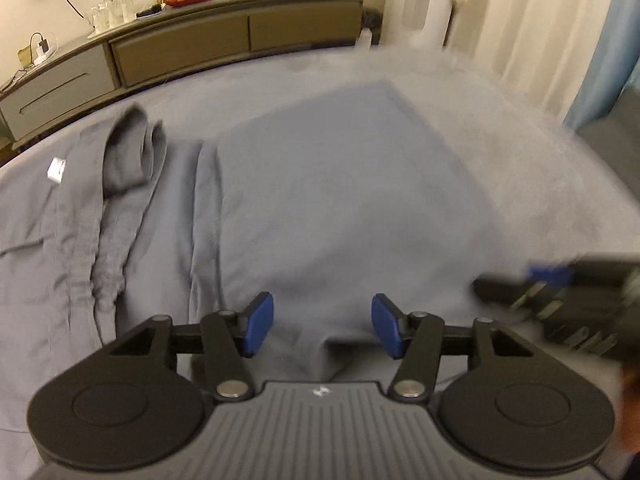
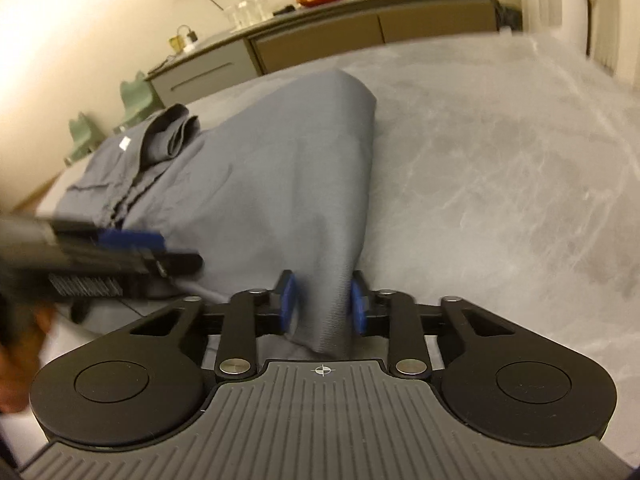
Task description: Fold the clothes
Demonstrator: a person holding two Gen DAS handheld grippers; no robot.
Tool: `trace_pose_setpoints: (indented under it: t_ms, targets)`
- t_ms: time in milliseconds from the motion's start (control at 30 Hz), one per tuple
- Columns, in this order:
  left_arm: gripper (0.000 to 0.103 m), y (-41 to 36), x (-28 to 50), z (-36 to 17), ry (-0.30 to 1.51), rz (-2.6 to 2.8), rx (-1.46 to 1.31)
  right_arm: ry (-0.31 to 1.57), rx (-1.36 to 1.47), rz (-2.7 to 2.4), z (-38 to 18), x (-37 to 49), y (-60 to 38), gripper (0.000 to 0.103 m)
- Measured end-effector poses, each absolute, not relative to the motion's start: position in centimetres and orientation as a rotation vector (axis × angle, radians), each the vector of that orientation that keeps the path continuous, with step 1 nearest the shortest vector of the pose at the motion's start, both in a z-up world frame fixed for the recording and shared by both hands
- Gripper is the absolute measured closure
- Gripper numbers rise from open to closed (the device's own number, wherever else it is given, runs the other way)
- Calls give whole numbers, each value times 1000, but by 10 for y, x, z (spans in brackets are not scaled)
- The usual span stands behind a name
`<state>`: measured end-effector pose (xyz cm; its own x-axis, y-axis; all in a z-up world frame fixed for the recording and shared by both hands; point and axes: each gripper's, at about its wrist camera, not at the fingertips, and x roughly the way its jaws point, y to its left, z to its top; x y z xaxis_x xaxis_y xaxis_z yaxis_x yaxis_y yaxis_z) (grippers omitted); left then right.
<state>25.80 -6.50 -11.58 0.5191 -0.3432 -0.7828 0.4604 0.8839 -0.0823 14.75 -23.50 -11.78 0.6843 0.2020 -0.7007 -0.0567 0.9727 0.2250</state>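
A: Left wrist view first. What is the left claw (image 1: 322, 325) doing?

B: Its blue pads stand wide apart with nothing between them. It hovers over the near edge of the grey shirt (image 1: 320, 200), which lies on the grey bed (image 1: 500, 152). The shirt's collar (image 1: 128, 152) and a white tag (image 1: 57, 169) sit to the left, and one side is already folded over into a flat panel.

A: And the other claw?

B: It shows at the right edge of this view, blurred, low over the cloth.

A: Now the right wrist view.

B: The right claw (image 2: 323, 304) has a fold of the shirt (image 2: 280, 184) running up between its pads (image 2: 289, 300). They press on the cloth from both sides, so I judge it gripped. The cloth rises in a tent from the bed (image 2: 500, 160). The left claw (image 2: 176, 260) is at the left, blurred, beside the shirt's near edge.

A: What could go wrong?

B: Only one claw holds. If the right one pulls across alone, the free corner may drag or bunch, leaving the fold crooked. A thin pinch could also slip out mid-move, dropping the panel short.
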Motion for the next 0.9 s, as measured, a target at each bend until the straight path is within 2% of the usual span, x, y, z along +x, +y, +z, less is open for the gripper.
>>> trace_pose_setpoints:
  t_ms: [67,200,267,333,367,400,467,500,533,567,600,667,700,767,833,900]
  targets:
    - [36,-71,259,-88,841,-495,139,764,93,135,-110,143,-224,85]
    - [12,-112,277,-68,828,-559,169,683,-78,124,-96,131,-196,89]
    - [12,-140,293,-79,910,-615,205,635,-160,121,-90,124,-182,90]
    - [15,-161,304,-94,970,-628,269,592,-211,128,-86,117,-172,90]
    - [32,-168,306,-102,983,-621,323,573,-228,134,-84,114,-168,90]
    - [65,-175,308,-110,995,-613,377,557,-234,143,-82,111,-165,90]
    - [81,-167,307,-117,1022,-639,360,534,-197,170,-78,109,-169,89]
    - [85,-157,307,-113,1012,-649,335,523,-179,184,-75,108,-172,83]
    - [86,-146,306,-107,995,-657,308,512,-160,197,-73,107,-174,76]
    - [87,-127,306,-95,975,-665,263,494,-134,211,-69,105,-177,59]
    - [88,-106,305,-81,954,-673,213,464,-93,226,-60,100,-181,49]
    - [88,-64,303,-54,911,-687,113,414,-9,277,-42,92,-189,45]
    - [88,-36,303,-39,885,-676,73,396,26,303,-35,88,-191,37]
    - [89,32,306,-16,829,-602,13,381,61,338,-27,85,-188,30]
    - [87,102,316,-11,817,-496,-48,388,66,358,-27,87,-180,30]
    - [63,175,333,-40,874,-321,-116,445,68,381,-36,99,-166,30]
